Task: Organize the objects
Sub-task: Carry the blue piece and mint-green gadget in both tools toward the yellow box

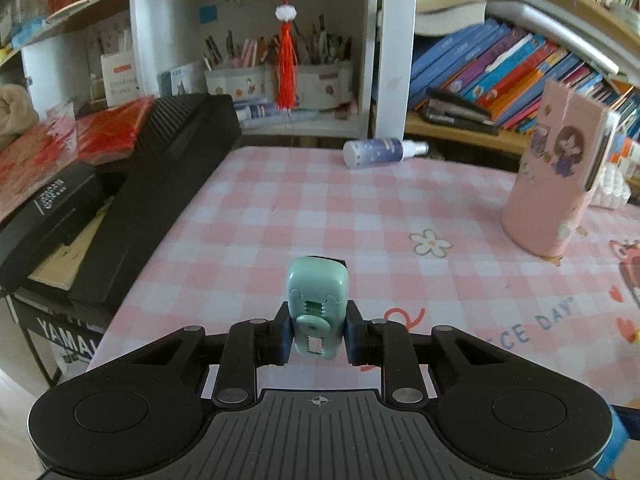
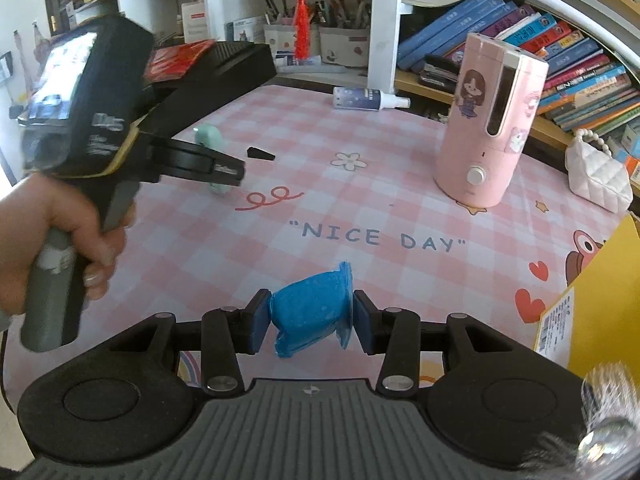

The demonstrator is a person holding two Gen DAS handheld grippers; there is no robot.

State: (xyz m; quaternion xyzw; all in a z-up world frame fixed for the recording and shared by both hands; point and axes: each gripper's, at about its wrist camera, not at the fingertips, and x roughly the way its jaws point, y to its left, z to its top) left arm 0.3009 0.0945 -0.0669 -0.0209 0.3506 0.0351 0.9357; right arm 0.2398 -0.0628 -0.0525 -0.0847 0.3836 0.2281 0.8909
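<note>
Now the left gripper [image 1: 318, 334] has its 2 fingers clamped on a mint-green stapler [image 1: 317, 307] standing upright between them, while the right gripper [image 2: 310, 322] pinches a crumpled blue wrapper [image 2: 312, 314] between its pads above the checked tablecloth [image 2: 360, 216].

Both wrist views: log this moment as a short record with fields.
surface: desk under a pink checked mat printed "NICE DAY"
left gripper: shut on a mint-green correction tape dispenser
right gripper: shut on a blue wrapped packet
standing: pink humidifier, upright
lying: spray bottle, on its side near the shelf
far right: white quilted purse
</note>
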